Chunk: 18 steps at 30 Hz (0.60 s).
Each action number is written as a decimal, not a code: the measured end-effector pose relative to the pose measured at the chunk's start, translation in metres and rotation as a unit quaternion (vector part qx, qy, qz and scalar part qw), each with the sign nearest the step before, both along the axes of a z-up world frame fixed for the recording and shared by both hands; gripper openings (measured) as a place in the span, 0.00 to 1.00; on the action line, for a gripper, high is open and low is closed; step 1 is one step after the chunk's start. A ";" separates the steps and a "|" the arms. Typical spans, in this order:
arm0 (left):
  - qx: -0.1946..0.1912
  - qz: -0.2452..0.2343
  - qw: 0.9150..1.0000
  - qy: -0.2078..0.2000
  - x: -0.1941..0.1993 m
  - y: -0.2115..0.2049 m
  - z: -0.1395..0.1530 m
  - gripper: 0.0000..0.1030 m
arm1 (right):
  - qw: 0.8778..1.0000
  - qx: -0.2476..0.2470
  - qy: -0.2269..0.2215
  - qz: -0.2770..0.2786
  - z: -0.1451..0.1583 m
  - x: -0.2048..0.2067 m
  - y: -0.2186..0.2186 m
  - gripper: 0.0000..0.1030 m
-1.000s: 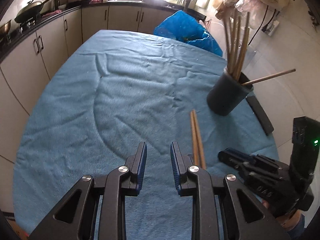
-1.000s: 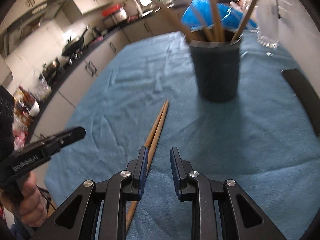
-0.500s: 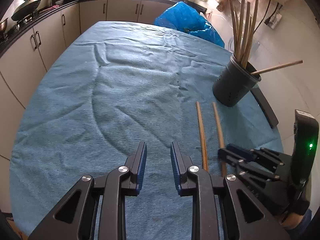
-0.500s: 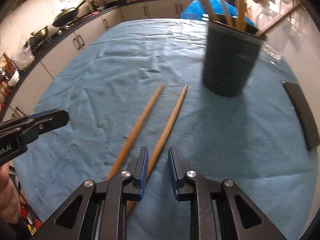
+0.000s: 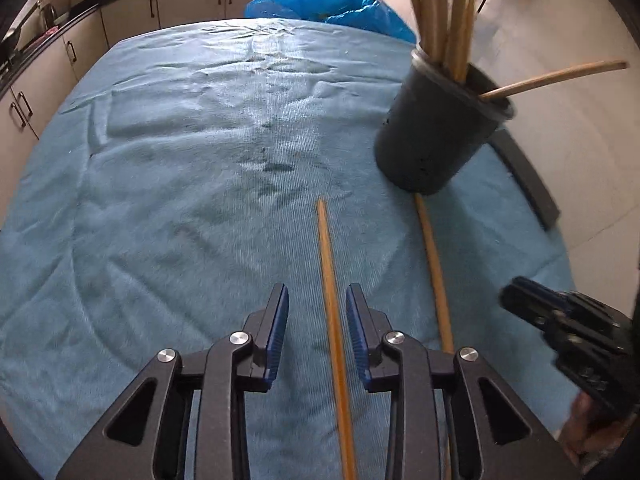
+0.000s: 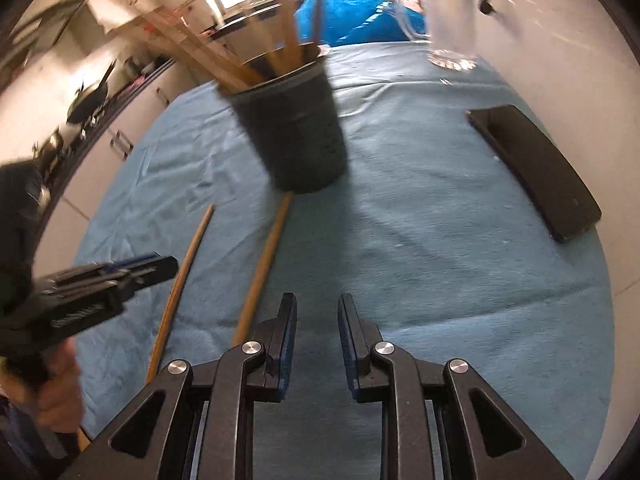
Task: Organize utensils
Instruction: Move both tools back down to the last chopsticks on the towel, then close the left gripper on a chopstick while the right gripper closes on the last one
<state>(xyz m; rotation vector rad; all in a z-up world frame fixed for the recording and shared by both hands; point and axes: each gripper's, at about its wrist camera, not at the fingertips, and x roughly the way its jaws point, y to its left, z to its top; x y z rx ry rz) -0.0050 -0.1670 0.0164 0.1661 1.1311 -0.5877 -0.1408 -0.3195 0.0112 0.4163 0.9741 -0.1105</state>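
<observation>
One chopstick [image 5: 329,280] lies flat between the left gripper [image 5: 316,312] jaws – long axis straight ahead, pads narrowly apart, just been opening, not pressing it. Second chopstick [image 6: 264,260] sits just left of the right gripper [image 6: 317,332], narrow gap, nothing inside, tip at the black holder [image 6: 292,128]. Open blue cloth [image 5: 160,180] left; table edge close on the right.

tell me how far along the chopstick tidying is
Done: several chopsticks stand in the dark holder. In hand: nothing; the left gripper is open astride one loose chopstick, its jaws having just opened further. Left: that one and the second chopstick on the blue cloth.
</observation>
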 end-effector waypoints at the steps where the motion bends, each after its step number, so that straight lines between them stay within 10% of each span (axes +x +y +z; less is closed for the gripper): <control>1: 0.009 0.004 1.000 0.000 0.004 -0.004 -0.004 0.27 | 1.000 0.006 -0.001 -0.004 0.001 0.001 -0.004 0.22; 3: 0.010 0.010 1.000 -0.011 0.007 -0.006 -0.004 0.27 | 1.000 0.012 -0.002 -0.005 0.001 0.005 -0.006 0.23; 5: 0.018 0.016 1.000 -0.018 0.008 -0.007 -0.005 0.06 | 1.000 0.014 -0.003 -0.002 0.002 0.011 -0.004 0.23; 18: 0.004 0.055 0.998 -0.013 0.009 0.036 -0.005 0.06 | 0.998 -0.036 0.042 0.042 -0.015 0.087 0.039 0.24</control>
